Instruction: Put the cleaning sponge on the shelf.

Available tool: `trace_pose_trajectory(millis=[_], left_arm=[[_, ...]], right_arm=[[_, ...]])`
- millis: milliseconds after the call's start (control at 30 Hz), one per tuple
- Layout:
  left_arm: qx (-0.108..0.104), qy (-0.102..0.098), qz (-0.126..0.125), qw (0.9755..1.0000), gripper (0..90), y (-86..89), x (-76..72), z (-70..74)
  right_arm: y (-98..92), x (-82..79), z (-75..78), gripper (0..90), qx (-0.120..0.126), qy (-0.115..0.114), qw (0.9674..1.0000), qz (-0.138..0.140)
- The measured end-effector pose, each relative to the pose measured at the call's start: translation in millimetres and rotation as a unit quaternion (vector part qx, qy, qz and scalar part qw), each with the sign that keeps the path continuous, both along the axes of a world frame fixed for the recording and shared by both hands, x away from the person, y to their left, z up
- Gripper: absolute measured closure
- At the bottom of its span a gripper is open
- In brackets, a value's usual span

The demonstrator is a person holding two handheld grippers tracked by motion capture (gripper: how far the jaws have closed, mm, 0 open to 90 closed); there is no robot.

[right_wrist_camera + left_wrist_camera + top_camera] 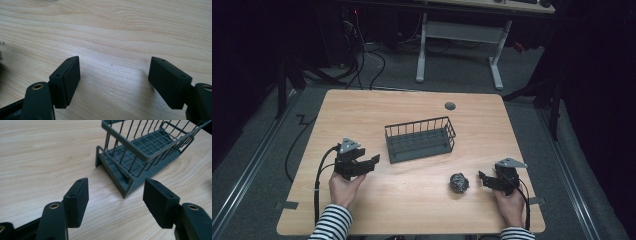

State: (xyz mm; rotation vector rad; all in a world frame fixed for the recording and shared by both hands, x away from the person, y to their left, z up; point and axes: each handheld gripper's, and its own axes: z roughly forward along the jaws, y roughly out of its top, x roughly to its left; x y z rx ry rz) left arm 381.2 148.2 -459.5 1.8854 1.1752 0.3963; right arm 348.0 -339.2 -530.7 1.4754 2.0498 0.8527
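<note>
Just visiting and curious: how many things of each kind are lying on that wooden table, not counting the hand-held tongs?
Grey wire basket: 1
Crumpled steel-wool ball: 1
Grey round cap set in the tabletop: 1
Total: 3

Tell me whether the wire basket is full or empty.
Empty. In the high view the wire basket stands upright with a bare bottom grid; the steel-wool ball lies outside it on the table.
</note>
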Motion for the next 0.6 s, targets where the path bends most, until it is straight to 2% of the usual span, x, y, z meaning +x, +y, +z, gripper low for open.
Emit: trace_pose_trajectory(millis=[200, 333, 467, 600], left_arm=[[-0.002, -0.003, -0.019, 0.9998, 38.6, -11.9, 10.1, 9.7], [-0.013, -0.009, -0.031, 0.9994, 40.6, -18.6, 18.0, 15.8], [-0.008, -0.009, -0.033, 0.9994, 42.2, -25.9, 26.9, 19.2], [0.001, 0.0, -0.031, 0.9995, 43.0, -31.7, 35.9, 16.5]], right_arm=[[0.1, -0.1, 0.0, 25.5, 0.0, 0.0, 1.0, 0.0], [1.2, -0.9, 0.0, 25.6, -0.006, -0.004, 1.0, -0.001], [0.6, -0.7, 0.0, 25.5, -0.002, -0.001, 1.0, -0.002], [0.6, -0.7, 0.0, 25.6, -0.002, -0.001, 1.0, -0.002]])
